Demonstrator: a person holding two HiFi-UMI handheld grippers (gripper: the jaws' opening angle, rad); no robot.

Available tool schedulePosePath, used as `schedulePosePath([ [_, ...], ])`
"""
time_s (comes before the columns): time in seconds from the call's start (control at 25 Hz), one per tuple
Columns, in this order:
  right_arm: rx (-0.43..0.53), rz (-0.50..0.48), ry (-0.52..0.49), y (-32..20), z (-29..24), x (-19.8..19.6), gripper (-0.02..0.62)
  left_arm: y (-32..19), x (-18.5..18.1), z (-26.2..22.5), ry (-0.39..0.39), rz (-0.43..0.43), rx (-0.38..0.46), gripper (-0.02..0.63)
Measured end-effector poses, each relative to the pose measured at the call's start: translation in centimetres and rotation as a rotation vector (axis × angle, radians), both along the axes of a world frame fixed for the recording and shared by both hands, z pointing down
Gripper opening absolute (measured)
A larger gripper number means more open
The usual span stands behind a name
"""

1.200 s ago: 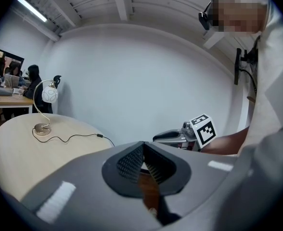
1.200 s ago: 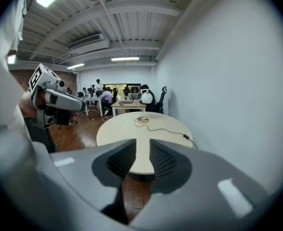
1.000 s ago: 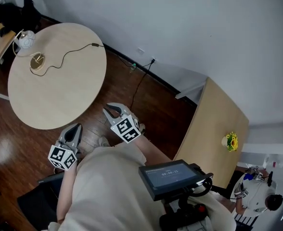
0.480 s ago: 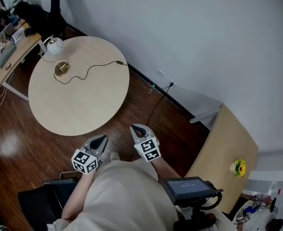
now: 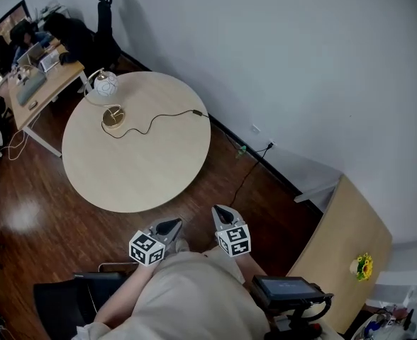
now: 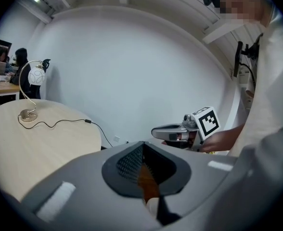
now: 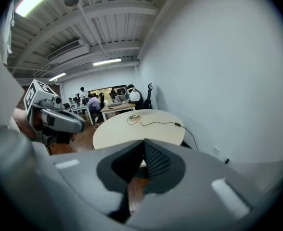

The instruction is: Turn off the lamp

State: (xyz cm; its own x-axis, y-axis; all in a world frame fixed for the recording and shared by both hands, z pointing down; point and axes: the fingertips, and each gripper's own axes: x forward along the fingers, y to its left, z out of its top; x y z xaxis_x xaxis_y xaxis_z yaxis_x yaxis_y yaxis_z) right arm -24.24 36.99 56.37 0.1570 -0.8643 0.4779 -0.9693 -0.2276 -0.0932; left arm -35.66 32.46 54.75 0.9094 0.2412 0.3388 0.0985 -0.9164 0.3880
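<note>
The lamp has a white globe shade [image 5: 105, 83] on a curved stem and a gold base [image 5: 113, 116]. It stands at the far left of the round wooden table [image 5: 145, 168]. Its black cord runs right to an inline switch [image 5: 196, 112] near the table's far edge. My left gripper [image 5: 170, 225] and right gripper [image 5: 220, 212] hang side by side over the wooden floor, short of the table's near edge, both shut and holding nothing. In the left gripper view the shut left gripper [image 6: 142, 146] faces the table, with the lamp [image 6: 36, 76] far left. The right gripper view shows the right gripper [image 7: 144, 142] and the lamp [image 7: 134, 96] small and far off.
A desk [image 5: 42, 80] with laptops and seated people stands beyond the table, a black chair [image 5: 103, 20] beside it. A long wooden table [image 5: 336, 239] with yellow flowers [image 5: 364, 266] lies at right. A wall socket with a cable [image 5: 254, 163] is on the floor by the wall.
The head view has swung, so the round table and lamp now lie further right and lower in it. Both grippers have sunk and drawn closer together near my body.
</note>
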Motion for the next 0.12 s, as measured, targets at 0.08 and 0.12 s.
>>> schedulePosePath([
  [0.08, 0.007, -0.001, -0.019, 0.13, 0.09, -0.14, -0.005, 0.51, 0.09, 0.12, -0.009, 0.011, 0.003, -0.018],
  [0.12, 0.011, -0.002, -0.026, 0.2, 0.1, -0.21, -0.005, 0.75, 0.15, 0.16, -0.012, 0.016, 0.004, -0.018],
])
